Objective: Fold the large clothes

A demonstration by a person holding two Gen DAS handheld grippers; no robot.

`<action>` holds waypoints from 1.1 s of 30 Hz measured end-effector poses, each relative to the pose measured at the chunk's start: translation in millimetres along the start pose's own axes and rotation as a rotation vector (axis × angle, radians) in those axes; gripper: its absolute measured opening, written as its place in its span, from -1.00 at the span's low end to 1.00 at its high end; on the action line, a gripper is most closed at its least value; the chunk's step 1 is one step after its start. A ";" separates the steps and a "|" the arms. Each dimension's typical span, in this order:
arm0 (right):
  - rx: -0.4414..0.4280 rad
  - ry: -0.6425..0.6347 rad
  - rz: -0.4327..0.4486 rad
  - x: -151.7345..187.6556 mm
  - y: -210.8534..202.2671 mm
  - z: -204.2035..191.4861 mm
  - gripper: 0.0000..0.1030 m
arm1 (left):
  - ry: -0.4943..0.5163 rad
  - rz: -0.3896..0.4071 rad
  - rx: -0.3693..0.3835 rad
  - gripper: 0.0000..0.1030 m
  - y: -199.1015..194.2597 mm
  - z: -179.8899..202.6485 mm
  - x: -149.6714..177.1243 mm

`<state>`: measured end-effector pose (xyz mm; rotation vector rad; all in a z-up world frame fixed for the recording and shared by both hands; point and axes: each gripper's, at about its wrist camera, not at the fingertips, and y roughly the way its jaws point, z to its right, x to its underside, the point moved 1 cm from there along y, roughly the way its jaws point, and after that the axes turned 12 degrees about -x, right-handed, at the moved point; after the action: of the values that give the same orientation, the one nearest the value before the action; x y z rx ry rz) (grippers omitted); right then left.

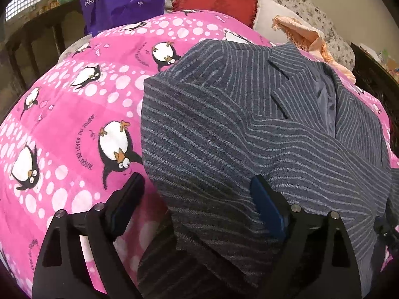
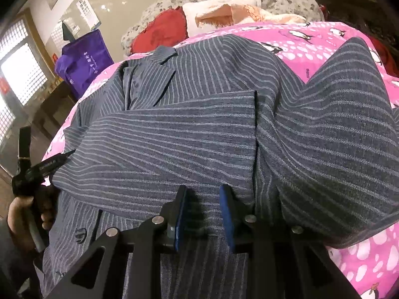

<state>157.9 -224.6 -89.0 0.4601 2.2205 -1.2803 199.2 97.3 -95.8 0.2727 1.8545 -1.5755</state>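
While woolly pinstriped jacket [image 1: 224,129] lies creased, left gripper [image 1: 197,194] gapes wide, right gripper [image 2: 203,199] slightly apart.

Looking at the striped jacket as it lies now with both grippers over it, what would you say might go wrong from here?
1. The left gripper is open astride the striped jacket's edge; closing there may pinch the penguin quilt too.
2. The right gripper stands slightly open over layered cloth; it may catch only the top layer and drag the folded sleeve askew.
3. The other sleeve lies bunched and unfolded; folding over it may trap creases.
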 end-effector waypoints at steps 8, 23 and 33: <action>0.048 -0.071 0.028 -19.1 -15.5 -23.3 -0.52 | -0.032 0.070 -0.035 0.70 -24.1 -2.2 -30.5; 0.155 -0.035 0.021 -70.9 33.7 -14.7 -0.60 | -0.040 -0.015 -0.116 0.74 12.9 -4.5 -51.1; 0.110 -0.104 -0.107 -65.2 89.6 -73.8 -0.53 | 0.153 -0.035 -0.027 0.75 -0.8 63.5 -11.9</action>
<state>237.4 -118.1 -81.6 0.3116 2.1209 -1.4540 230.3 41.0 -90.2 0.3585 2.0056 -1.5904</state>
